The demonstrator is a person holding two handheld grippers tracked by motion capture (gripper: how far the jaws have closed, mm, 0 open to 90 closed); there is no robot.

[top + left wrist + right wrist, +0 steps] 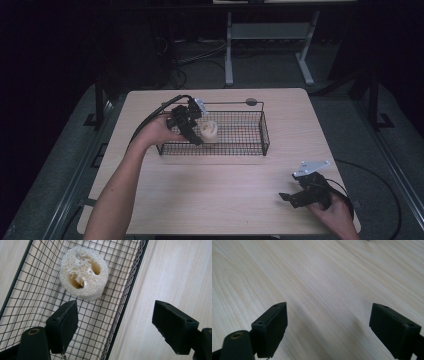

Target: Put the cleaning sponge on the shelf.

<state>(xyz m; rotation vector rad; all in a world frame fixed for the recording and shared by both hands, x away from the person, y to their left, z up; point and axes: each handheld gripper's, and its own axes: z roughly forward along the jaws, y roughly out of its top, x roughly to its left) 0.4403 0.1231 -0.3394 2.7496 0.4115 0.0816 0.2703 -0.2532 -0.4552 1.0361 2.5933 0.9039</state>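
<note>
Loofah slice (84, 272), round, pale and full of holes, lying flat on the mesh floor of a black wire basket (130, 292), just ahead of the left gripper (117, 322) and clear of both jaws, nearer the left-hand one in the left gripper view. Same slice (209, 129) seen from the high view toward the left end of the basket (263, 134), the only thing inside it. Basket standing on the far half of a light wooden table (220, 200), long side across. Left gripper (187, 122) poised over the basket's left end, jaws wide apart and holding nothing; one jaw over the mesh, the other out past the basket's rim above bare wood; touching of the wire not clear. Right gripper (290, 196) well apart from the basket, low at the table's near right corner, held in the person's right hand (335, 212). Right gripper (328, 330) jaws likewise spread wide, empty, aimed along plain table (317, 277).
</note>
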